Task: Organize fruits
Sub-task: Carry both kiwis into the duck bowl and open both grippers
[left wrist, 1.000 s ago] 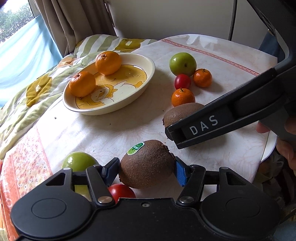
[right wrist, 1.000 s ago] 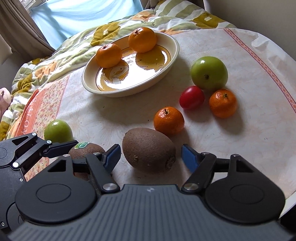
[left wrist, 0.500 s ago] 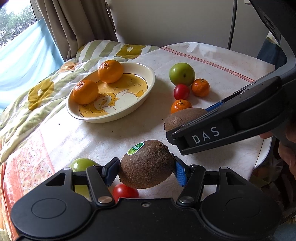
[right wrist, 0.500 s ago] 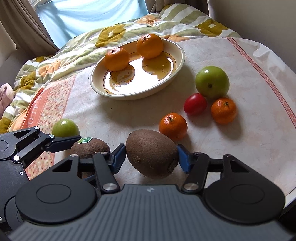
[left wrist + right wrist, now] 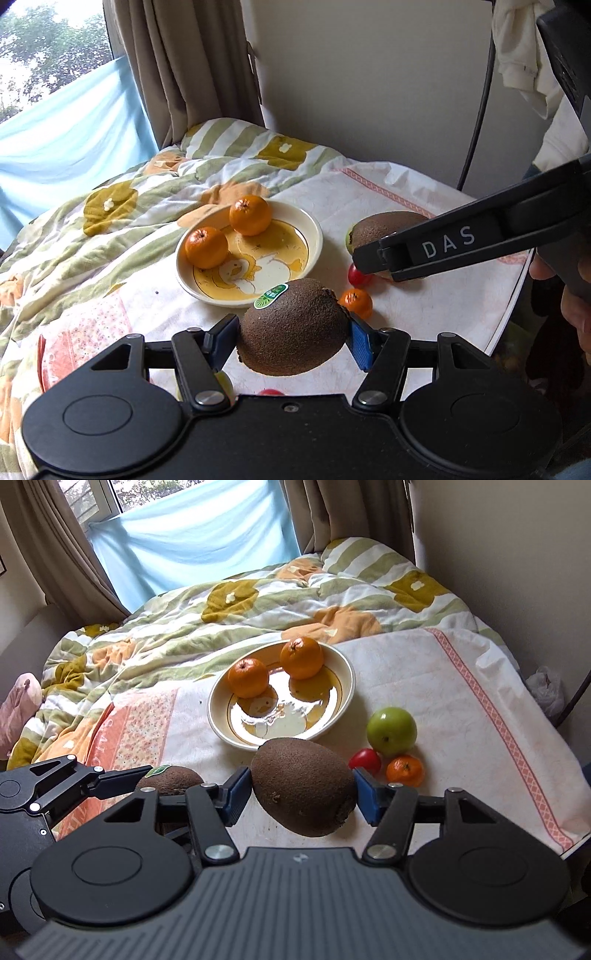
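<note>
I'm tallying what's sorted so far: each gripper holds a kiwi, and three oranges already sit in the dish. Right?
Not quite: the dish holds two oranges, not three, as the right wrist view shows. The left gripper and right gripper do each hold a kiwi.

Two fuzzy brown kiwis are up off the table right now. The stickered kiwi [image 5: 293, 326] has a green label on top and sits sideways, pinched at both ends. The plain kiwi [image 5: 304, 781] is tilted, stem end down toward the right, also pinched at both ends. The cream bowl [image 5: 345, 696] with a yellow duck print holds two mandarins [image 5: 248, 677] side by side. A green apple [image 5: 391, 732], cherry tomato [image 5: 365, 761] and small mandarin [image 5: 405, 770] huddle together on the cloth to its right.
</note>
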A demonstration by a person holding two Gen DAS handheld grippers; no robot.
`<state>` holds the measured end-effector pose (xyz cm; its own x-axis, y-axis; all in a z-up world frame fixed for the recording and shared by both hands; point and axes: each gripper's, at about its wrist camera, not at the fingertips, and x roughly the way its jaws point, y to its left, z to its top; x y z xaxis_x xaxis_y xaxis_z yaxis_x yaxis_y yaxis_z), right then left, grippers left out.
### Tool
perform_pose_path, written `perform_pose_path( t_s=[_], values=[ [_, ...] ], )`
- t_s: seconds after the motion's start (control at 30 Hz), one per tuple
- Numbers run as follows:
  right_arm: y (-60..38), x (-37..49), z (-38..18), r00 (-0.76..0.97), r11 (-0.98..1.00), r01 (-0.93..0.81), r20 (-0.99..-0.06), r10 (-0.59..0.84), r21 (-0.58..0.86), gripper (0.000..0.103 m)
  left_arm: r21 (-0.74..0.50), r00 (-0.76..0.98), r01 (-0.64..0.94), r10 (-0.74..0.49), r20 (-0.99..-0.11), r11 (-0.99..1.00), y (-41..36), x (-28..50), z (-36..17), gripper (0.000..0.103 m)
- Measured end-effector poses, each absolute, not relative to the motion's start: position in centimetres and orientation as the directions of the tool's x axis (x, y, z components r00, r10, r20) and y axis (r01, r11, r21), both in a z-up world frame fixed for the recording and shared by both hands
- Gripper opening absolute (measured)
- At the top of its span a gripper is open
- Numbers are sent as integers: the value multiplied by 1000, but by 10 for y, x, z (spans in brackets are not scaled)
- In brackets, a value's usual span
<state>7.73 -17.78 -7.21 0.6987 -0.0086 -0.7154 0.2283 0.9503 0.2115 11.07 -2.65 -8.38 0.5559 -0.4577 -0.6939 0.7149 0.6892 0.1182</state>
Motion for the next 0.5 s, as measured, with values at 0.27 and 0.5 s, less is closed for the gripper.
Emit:
perform_pose_path(
  t_s=[0.27, 0.5],
  values=[
    [-210, 104, -37, 740, 970, 150, -672, 17, 190, 75, 113, 640, 614, -410, -650, 781, -42, 131, -50, 66],
    [-237, 166, -39, 724, 983, 46, -684, 89, 176, 74, 115, 695, 503, -321, -644, 857, -67, 177, -47, 66]
  ],
)
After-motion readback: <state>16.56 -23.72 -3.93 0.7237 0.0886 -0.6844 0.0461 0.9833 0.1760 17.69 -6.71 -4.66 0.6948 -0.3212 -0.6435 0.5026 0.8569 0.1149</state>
